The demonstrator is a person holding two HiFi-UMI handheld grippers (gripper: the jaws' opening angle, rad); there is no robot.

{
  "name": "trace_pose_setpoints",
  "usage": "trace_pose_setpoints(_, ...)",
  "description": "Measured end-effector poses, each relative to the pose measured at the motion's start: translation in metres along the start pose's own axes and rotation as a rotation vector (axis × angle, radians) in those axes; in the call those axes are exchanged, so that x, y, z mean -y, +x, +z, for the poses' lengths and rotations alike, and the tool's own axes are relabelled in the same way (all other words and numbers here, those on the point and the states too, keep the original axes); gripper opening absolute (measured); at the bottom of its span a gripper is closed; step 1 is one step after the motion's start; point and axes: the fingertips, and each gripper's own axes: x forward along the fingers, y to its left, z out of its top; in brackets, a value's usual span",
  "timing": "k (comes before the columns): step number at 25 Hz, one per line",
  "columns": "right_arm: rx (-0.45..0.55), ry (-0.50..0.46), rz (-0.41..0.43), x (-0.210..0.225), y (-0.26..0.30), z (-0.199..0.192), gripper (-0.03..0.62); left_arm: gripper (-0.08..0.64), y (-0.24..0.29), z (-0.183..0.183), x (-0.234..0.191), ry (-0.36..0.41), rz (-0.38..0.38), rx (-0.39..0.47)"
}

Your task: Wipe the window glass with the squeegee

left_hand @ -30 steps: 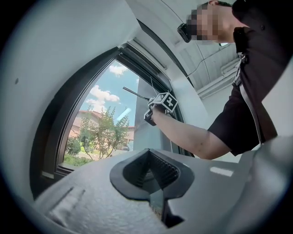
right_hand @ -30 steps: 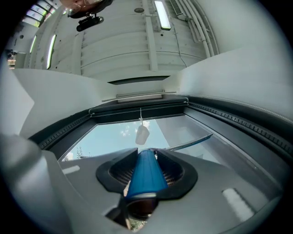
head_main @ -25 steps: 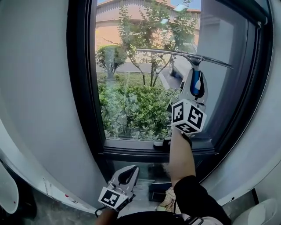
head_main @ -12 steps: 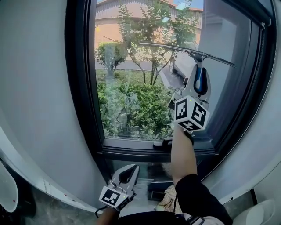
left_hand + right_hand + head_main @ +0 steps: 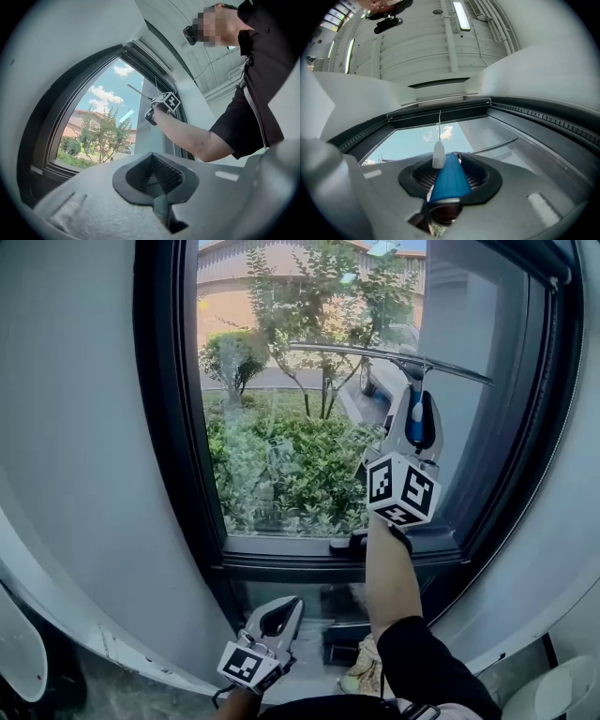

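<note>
The right tool (image 5: 419,420) is clamped on the blue handle (image 5: 449,180) of the squeegee (image 5: 375,354), its jaws closed round the tapered grip with the pale neck sticking out beyond them toward the pane. The long thin blade lies across the upper right part of the window glass (image 5: 281,437), apparently against it. It is slightly tilted, its left end a little higher and its right end close to the dark window frame (image 5: 548,409). The left tool (image 5: 278,617) hangs low, near the person and well below the sill, with its jaws together and nothing between them. The squeegee looks light and stiff along its metal channel, with what is probably a soft rubber edge that will bend under pressure. The blade is far wider than the handle, so uneven drag at either end would likely try to twist it in the grip. The smooth, narrowing plastic could slide between the pads, so a firm hold well down the handle, where it is now taken, seems the right place. Even, moderate pressure should suit the rigid pane.
</note>
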Motion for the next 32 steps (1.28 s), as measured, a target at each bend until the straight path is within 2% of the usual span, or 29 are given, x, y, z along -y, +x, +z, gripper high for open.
trace_pose_setpoints(14, -0.031, 0.009, -0.021, 0.003, -0.022, -0.011, 0.133, 0.002, -0.001, -0.001, 0.013, 0.025, -0.038, -0.047)
trace_pose_setpoints(22, -0.048, 0.01, -0.026, 0.006, -0.034, -0.019, 0.133, 0.002, 0.0, -0.004, 0.017, 0.026, -0.034, -0.054)
trace_pose_setpoints(27, -0.053, 0.013, -0.027, 0.007, -0.044, -0.024, 0.133, 0.002, -0.001, -0.006, 0.017, -0.046, -0.035, -0.049)
trace_pose_setpoints(32, -0.066, 0.001, -0.02, 0.01, -0.053, -0.029, 0.133, 0.002, -0.003, -0.007, 0.012, -0.06, -0.006, -0.038)
